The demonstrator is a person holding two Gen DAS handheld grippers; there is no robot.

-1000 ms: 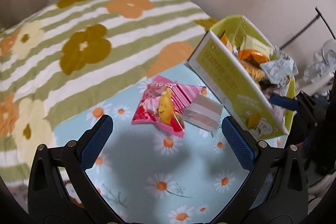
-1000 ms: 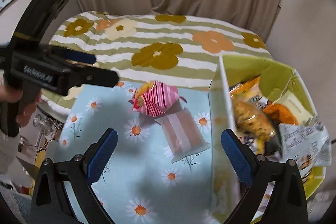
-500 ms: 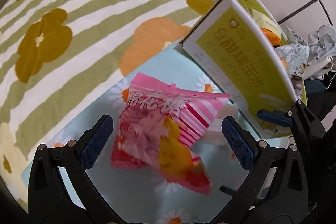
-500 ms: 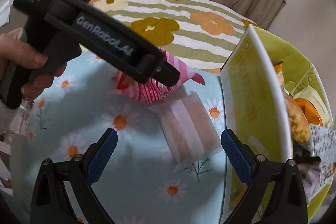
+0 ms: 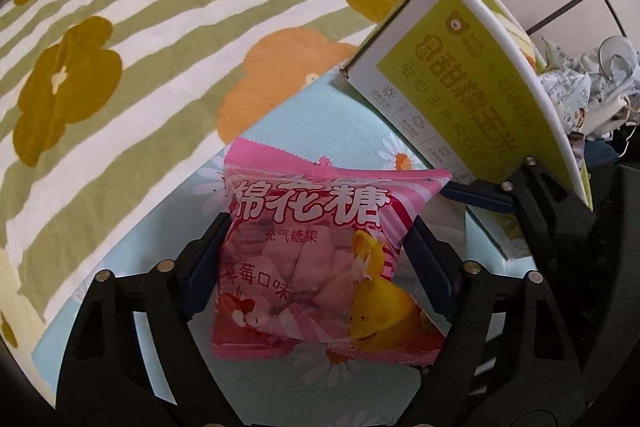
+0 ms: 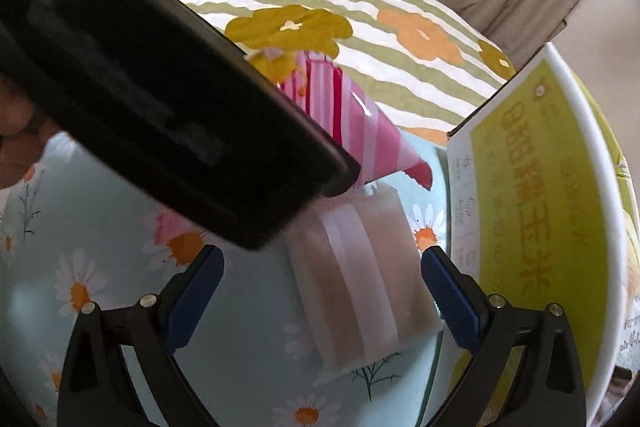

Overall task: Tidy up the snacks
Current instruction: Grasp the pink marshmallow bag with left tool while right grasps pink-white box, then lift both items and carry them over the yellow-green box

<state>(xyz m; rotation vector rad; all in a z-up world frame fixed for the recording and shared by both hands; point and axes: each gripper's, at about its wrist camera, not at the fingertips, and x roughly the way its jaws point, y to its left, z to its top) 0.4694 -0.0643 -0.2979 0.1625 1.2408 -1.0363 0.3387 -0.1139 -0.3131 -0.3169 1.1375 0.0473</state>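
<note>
A: We had the left gripper (image 5: 320, 259) pinching the pink marshmallow bag (image 5: 316, 263), lower centre, label upright, long axis across the frame.

B: Our right gripper (image 6: 320, 295) stood spread around the striped packet (image 6: 356, 279), which ran lengthwise away. Both remained outside the yellow box (image 6: 532, 219).

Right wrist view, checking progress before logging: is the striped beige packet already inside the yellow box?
No, the striped beige packet lies on the daisy cloth beside the yellow box.

Left tool (image 5: 316, 251) clamped; right tool (image 6: 320, 279) spread wide.
</note>
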